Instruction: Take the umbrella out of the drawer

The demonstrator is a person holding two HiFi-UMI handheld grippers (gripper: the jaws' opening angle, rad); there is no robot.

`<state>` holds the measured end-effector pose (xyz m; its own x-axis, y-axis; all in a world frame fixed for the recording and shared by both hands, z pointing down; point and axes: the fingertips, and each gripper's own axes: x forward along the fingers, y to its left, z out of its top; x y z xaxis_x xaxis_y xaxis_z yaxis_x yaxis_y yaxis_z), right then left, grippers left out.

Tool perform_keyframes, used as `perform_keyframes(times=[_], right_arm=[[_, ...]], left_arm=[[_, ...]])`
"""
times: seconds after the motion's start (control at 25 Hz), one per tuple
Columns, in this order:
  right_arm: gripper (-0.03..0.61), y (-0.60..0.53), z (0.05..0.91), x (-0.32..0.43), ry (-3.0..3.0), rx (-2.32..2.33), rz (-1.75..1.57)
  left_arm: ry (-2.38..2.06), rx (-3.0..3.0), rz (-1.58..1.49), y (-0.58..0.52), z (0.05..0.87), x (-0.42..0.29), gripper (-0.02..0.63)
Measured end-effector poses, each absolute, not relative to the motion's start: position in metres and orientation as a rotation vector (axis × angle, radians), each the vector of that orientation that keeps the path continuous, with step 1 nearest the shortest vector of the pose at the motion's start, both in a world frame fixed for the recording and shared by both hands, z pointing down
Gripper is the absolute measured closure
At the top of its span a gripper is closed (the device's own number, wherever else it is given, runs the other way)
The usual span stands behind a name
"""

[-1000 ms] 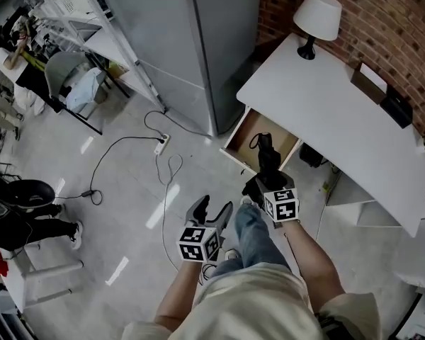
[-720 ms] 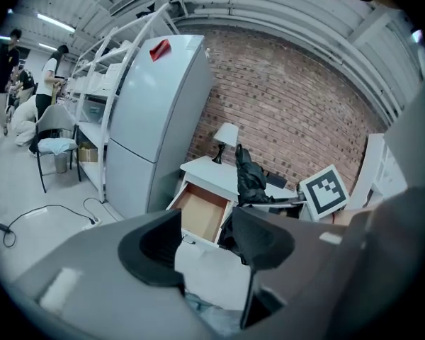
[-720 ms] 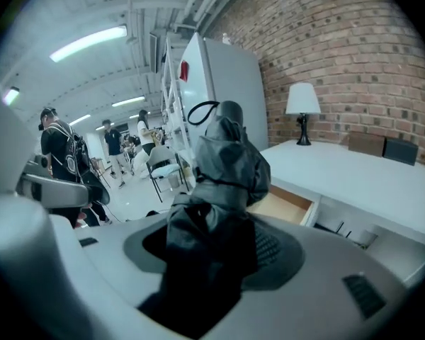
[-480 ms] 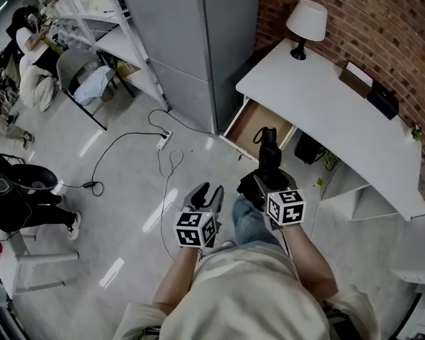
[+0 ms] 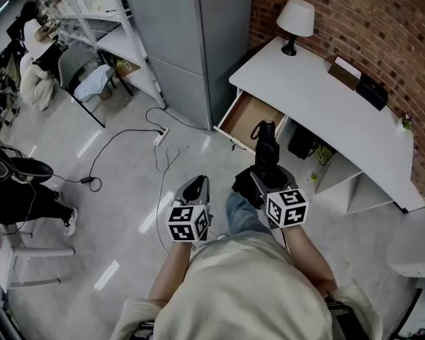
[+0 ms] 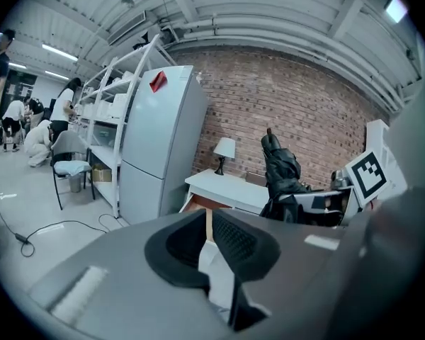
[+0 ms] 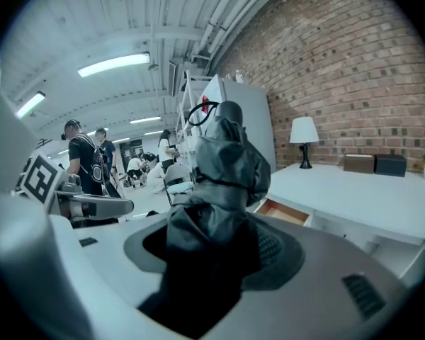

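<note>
A folded black umbrella (image 5: 264, 147) stands upright in my right gripper (image 5: 259, 178), clear of the open wooden drawer (image 5: 249, 117) of the white desk (image 5: 326, 112). In the right gripper view the jaws are shut on the umbrella (image 7: 223, 168), its strap loop at the top, and the drawer (image 7: 287, 211) lies beyond it. My left gripper (image 5: 196, 188) hangs over the floor to the left of the right one. Its jaws have just been closing with nothing between them, and in the left gripper view they (image 6: 209, 236) stand almost together. That view also shows the umbrella (image 6: 280, 172).
A lamp (image 5: 295, 20) and two small boxes (image 5: 360, 83) stand on the desk against the brick wall. A grey cabinet (image 5: 191, 41) stands left of the desk. A cable and power strip (image 5: 159, 140) lie on the floor. Shelves, a chair (image 5: 85, 73) and people are at far left.
The left gripper's jaws went from wide open to nearly together. Both grippers drew back from the desk, and the umbrella came away from the drawer with the right one.
</note>
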<state>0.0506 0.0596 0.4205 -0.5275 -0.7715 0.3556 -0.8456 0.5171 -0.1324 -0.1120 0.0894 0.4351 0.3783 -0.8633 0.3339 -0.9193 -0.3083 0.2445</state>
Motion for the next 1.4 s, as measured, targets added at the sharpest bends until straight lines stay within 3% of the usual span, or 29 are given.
perform_keyframes(times=[0.16,1.4], right_arm=[[0.324,0.071,0.409,0.056,-2.536,1.369,0.396],[0.327,0.059,0.392,0.058,-2.574,1.413,0.362]], left_arm=[[-1.550,2.276,0.205,0.098,0.431,-0.106,0.603],[-1.532,2.305,0.199,0.081,0.421,-0.101,0.603]])
